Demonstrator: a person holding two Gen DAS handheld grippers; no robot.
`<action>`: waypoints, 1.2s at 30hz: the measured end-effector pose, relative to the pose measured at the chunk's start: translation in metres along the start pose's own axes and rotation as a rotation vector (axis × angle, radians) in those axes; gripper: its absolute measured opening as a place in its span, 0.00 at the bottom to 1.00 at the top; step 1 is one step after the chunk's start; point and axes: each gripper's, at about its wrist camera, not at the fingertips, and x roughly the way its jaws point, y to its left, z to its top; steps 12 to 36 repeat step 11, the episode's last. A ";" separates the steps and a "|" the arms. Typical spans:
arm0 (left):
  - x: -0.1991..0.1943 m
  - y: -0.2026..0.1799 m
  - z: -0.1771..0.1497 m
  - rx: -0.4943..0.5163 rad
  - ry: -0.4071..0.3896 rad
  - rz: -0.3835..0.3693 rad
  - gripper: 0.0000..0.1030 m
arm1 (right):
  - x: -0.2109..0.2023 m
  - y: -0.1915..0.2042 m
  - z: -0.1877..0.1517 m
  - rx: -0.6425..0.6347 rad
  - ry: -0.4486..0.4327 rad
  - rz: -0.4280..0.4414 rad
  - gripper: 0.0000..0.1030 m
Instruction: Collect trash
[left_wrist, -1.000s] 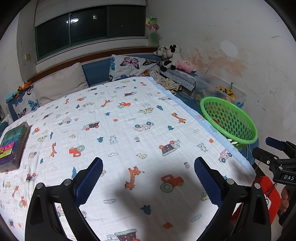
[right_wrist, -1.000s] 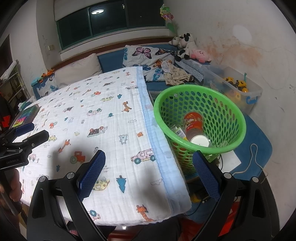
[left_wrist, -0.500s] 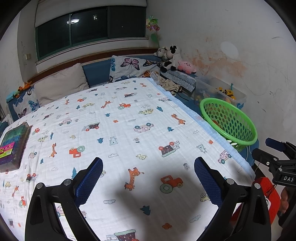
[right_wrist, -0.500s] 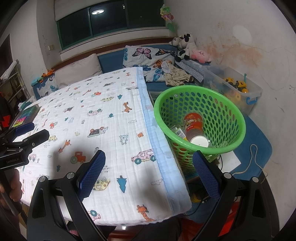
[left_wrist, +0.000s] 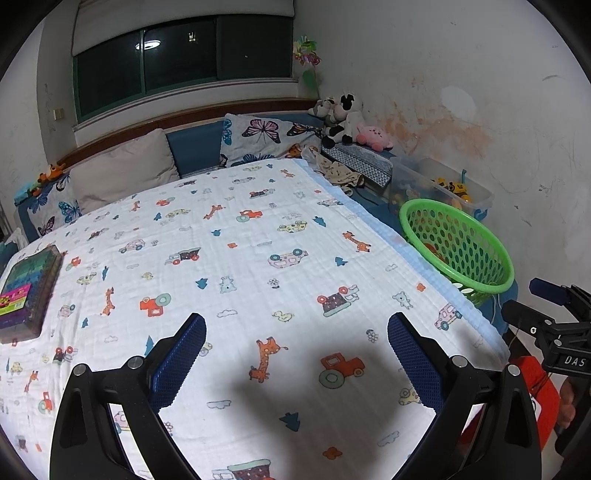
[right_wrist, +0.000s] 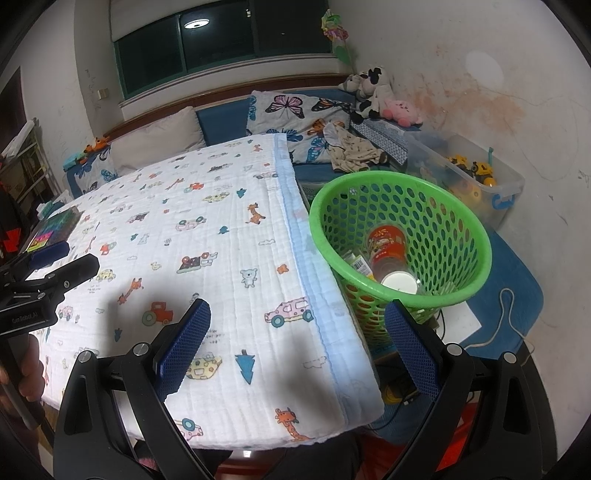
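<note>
From my left gripper (left_wrist: 295, 354) the printed blanket (left_wrist: 258, 258) spreads wide and flat ahead of me, its pale blue border running along the right side of the bed. At the far left edge a box of coloured blocks (left_wrist: 27, 291) lies flat on the blanket, well apart from my fingers. Beyond it a grey pillow (left_wrist: 125, 170) and a butterfly pillow (left_wrist: 266, 138) line the headboard under the dark window (left_wrist: 181, 62). My left jaws stand wide apart with nothing between them, hovering over the giraffe and tractor prints.

Moving right, stuffed animals (left_wrist: 340, 118) sit in the corner, and a clear toy bin (left_wrist: 443, 188) stands against the stained wall. The green basket (left_wrist: 458, 243) stands beside the bed's right edge, just in front of that bin.

My right gripper (right_wrist: 297, 339) also stands spread wide, empty, over the blanket's near right corner. Through its camera my left gripper shows at the left edge, above the blanket. The basket lies just ahead and right of my right fingertip (right_wrist: 397, 314), close to the blanket border. Inside it rest a red printed can (right_wrist: 386, 245), a white round lid (right_wrist: 399, 282) and a wrapper with a barcode (right_wrist: 360, 264). A white cable (right_wrist: 502, 321) trails across the blue mat (right_wrist: 517, 280) beyond the basket.
</note>
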 end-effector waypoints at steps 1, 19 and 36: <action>-0.001 -0.002 -0.001 0.000 0.000 0.000 0.93 | 0.000 -0.001 0.000 0.001 0.000 0.000 0.92; -0.002 0.000 -0.002 -0.012 -0.005 0.015 0.93 | -0.001 0.002 0.002 -0.009 -0.006 -0.003 0.96; -0.002 0.000 -0.002 -0.012 -0.005 0.015 0.93 | -0.001 0.002 0.002 -0.009 -0.006 -0.003 0.96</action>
